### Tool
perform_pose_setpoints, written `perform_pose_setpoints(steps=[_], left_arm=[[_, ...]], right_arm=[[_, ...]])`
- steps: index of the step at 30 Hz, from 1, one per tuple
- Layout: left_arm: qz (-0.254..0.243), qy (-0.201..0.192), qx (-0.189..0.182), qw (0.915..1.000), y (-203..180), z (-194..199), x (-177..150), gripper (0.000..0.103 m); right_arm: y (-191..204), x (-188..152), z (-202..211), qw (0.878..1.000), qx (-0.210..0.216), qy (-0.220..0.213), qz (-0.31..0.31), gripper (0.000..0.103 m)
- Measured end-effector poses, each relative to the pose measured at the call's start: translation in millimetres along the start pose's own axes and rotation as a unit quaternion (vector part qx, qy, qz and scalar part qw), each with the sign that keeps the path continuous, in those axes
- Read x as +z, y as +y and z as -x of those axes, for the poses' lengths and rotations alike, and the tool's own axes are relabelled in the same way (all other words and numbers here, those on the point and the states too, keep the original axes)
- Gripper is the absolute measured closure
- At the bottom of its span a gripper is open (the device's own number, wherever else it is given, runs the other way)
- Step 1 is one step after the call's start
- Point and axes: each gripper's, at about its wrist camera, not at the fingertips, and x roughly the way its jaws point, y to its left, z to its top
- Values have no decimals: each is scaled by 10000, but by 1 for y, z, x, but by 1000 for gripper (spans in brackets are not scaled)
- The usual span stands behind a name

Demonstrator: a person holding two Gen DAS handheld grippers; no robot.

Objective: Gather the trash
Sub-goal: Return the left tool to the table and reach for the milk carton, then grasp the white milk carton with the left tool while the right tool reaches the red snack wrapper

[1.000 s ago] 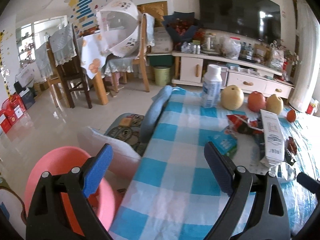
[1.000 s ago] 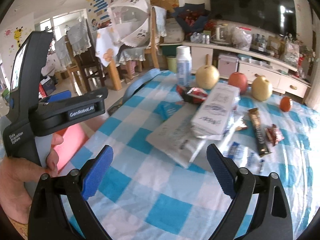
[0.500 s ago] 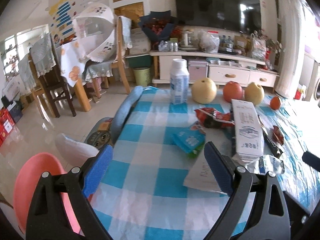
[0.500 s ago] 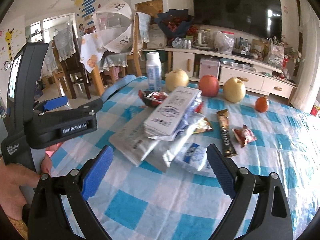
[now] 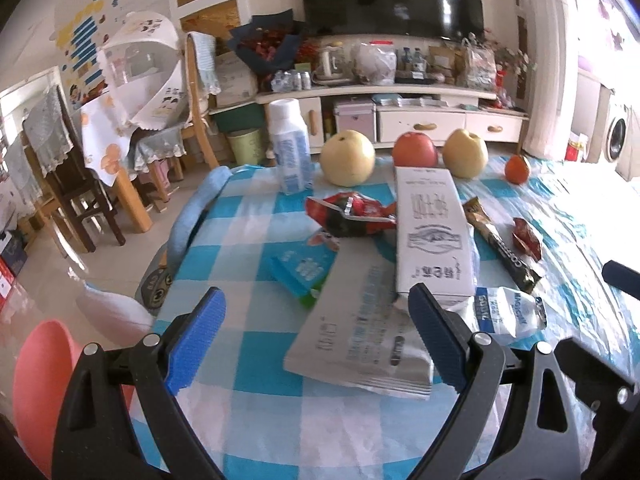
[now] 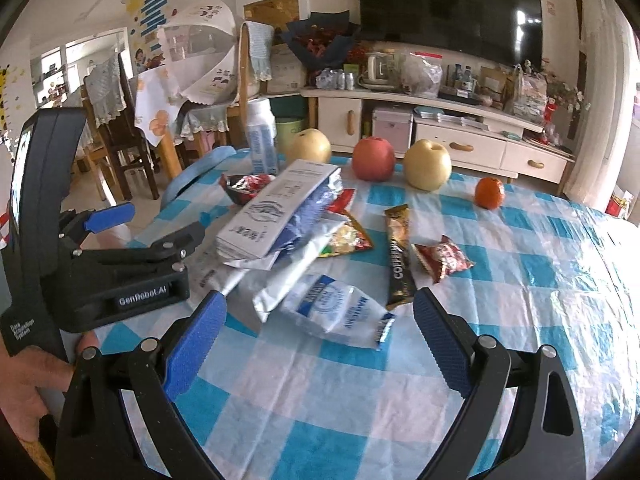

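Trash lies in a loose heap near the middle of a table (image 6: 540,280) covered in a blue-and-white check cloth. Topmost is a long white carton (image 5: 430,236), lying flat and printed with grey lettering; in the right wrist view its far end is torn open. Under it spreads a flat white pouch (image 5: 360,336) with blue print and a crimped near edge. Beside the pouch sits a small teal packet (image 5: 302,268), and behind that a crumpled red-and-black wrapper (image 5: 348,216). At the near right of the heap lies a puffy white-and-blue sachet (image 6: 340,312). A dark coffee stick (image 6: 400,256) lies lengthwise beside it, with a small red wrapper (image 6: 442,258) just to its right and a yellow-and-red wrapper (image 6: 346,238) partly tucked under the heap.

Along the far edge stand a white bottle (image 5: 289,146), two pears, an apple (image 6: 373,159) and a small orange (image 6: 489,192).

The left gripper (image 5: 316,340) hovers over the near edge of the pouch, blue pads wide apart and holding nothing. The right gripper (image 6: 318,342) hangs just short of the sachet, equally spread and empty. A hand (image 6: 28,380) grips the left tool. A pink basin (image 5: 40,376) sits on the floor, left of the table.
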Motion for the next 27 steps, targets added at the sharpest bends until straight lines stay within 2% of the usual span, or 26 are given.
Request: perform_pose_setpoints(steps=[9, 23, 27], left_arm=[[-447, 28, -100, 9989, -32, -9, 0, 10], [-706, 11, -252, 9972, -59, -18, 4, 10], [-779, -173, -333, 9963, -66, -13, 9, 10]], right_arm=[[-19, -3, -7, 9998, -84, 148, -63, 10], [-33, -3, -16, 9993, -218, 293, -38, 10], [-45, 0, -15, 9992, -233, 283, -183, 10]])
